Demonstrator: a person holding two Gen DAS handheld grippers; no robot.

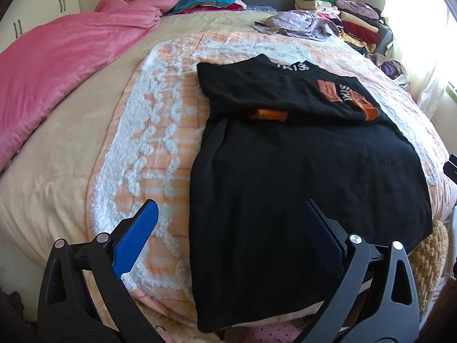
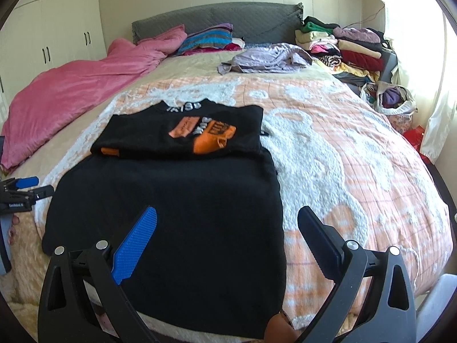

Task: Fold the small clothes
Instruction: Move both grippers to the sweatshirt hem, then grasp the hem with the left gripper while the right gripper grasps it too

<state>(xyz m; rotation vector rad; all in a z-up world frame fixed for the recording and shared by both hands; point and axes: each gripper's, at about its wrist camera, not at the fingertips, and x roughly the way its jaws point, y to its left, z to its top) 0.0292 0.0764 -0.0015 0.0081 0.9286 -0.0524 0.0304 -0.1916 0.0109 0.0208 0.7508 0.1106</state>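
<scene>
Left wrist view: the black T-shirt is seen spread flat across the centre and right of the frame, on the orange-and-white blanket that covers the bed. Its upper part has been laid back over the body, so that the collar lettering and the orange print face up at upper right; this is judged to be a first fold, with the sleeves tucked in so a narrow rectangle is kept. The left gripper is held at the lower edge of the frame with its jaws wide apart and nothing between them, straddling the shirt's left edge, probably so that the hem corner can be taken next.

Right wrist view: the same shirt fills the centre-left of the frame, its hem nearest the camera. The right gripper is likewise spread apart and empty, placed over the hem's right corner, which is judged to mirror the other side so both corners may be lifted together. The left gripper appears at the left edge, just beside the shirt. A pile of folded clothes is stacked at upper right, well apart from the work.
</scene>
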